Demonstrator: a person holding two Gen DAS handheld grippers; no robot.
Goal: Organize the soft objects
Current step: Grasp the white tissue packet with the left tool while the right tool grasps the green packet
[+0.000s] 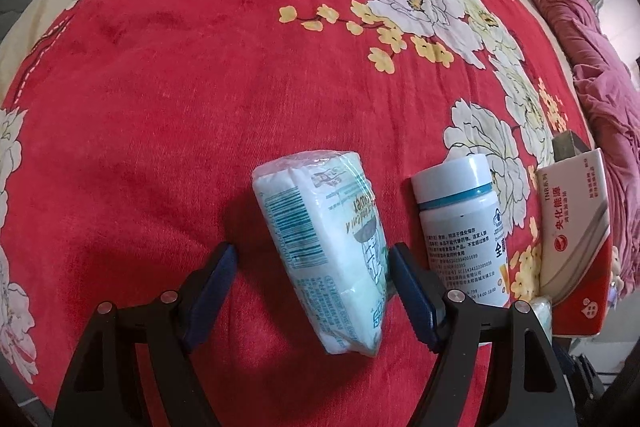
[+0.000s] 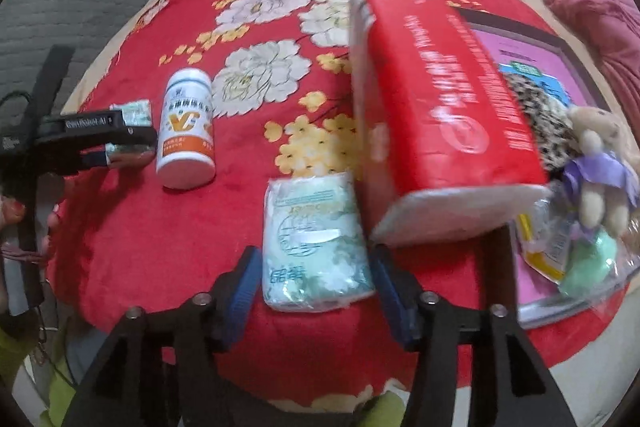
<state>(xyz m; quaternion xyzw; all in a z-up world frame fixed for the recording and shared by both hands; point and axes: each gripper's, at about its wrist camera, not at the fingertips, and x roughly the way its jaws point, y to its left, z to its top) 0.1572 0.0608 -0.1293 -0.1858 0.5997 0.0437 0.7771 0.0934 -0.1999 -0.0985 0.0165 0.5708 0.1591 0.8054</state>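
left claw (image 1: 312, 247) open wide, pointing steeply down at the red floral blanket (image 1: 160, 87). upright tissue pack (image 1: 320, 255) sits between its pads, on edge and tilted. the pad on the bottle side touches the pack's edge, the other pad is clear of it with blanket showing in the gap, so no grip. white bottle (image 1: 460, 227) lies on the blanket just beside that pack, on the far side of the touching pad.

right claw (image 2: 316, 251) at medium width, also pointing down. flat tissue pack (image 2: 316, 247) lies face up on the blanket between its pads. both pads are close to the pack's sides but a sliver of gap shows on each, not pressing. in this view the pack is near the white bottle, lower and to the right of it.

red tissue pack (image 2: 440, 107) is farther from the bottle than the flat pack and just beside that pack, tilted and blurred; can't tell what it rests on. beyond it, well apart from the bottle: pink book (image 2: 532, 67), plush bear (image 2: 600, 163) with a purple bow, and a green soft thing in clear wrap (image 2: 588, 263). pink quilt (image 1: 600, 67) is bunched at the blanket's edge, farthest from the bottle. in the right wrist view the left claw is on the bottle's other side, with the upright pack between its fingers.
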